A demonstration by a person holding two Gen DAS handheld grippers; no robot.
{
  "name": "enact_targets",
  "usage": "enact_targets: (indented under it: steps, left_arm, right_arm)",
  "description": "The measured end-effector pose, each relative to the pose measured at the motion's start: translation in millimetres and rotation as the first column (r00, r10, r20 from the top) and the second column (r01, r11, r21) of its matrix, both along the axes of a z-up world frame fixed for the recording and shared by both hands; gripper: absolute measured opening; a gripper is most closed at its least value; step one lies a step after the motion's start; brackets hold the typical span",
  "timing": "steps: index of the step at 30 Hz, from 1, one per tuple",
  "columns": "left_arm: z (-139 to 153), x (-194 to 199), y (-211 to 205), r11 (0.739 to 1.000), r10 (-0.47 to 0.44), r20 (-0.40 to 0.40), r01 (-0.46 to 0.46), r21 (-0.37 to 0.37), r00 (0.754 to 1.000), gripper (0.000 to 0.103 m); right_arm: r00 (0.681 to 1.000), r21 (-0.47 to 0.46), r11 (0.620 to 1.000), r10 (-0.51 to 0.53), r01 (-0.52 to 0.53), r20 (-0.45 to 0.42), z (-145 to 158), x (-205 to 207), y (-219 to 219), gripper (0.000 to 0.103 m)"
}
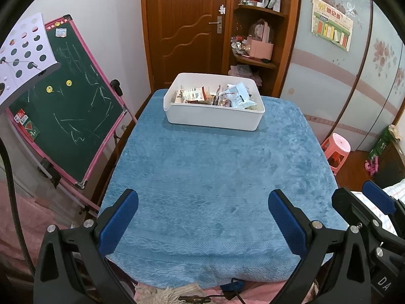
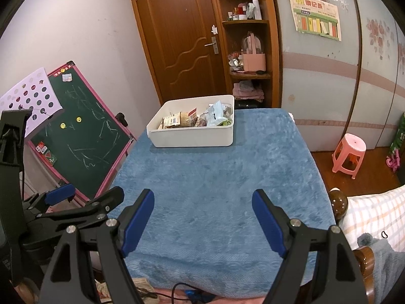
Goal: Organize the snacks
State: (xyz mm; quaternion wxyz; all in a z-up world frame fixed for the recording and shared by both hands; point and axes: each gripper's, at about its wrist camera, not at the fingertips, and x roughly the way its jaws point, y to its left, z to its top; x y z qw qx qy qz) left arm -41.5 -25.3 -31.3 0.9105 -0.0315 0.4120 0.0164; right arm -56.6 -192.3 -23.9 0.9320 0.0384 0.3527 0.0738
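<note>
Both the left gripper (image 1: 202,202) and right gripper (image 2: 202,202) gape wide, empty, above the blue-covered surface (image 1: 202,164); snacks (image 1: 222,95) fill the white bin (image 1: 212,119).

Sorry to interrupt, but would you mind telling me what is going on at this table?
A person holds two grippers over a table covered in a blue cloth. The left gripper and right gripper are both open and hold nothing. All the snacks lie in the white bin at the far end, and none lie on the cloth. Neither gripper is near the bin.
</note>
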Motion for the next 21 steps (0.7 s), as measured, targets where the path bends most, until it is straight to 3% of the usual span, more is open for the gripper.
enact_targets:
  steps: [21]
  left_arm:
    - [-10.5,3.1,2.1,1.000,-0.011,-0.033,0.012,0.006,0.999,0.102]
  right_arm:
    - [1.000,0.015,1.000,-0.009,0.009,-0.013,-10.7,-0.5,-0.7,0.081]
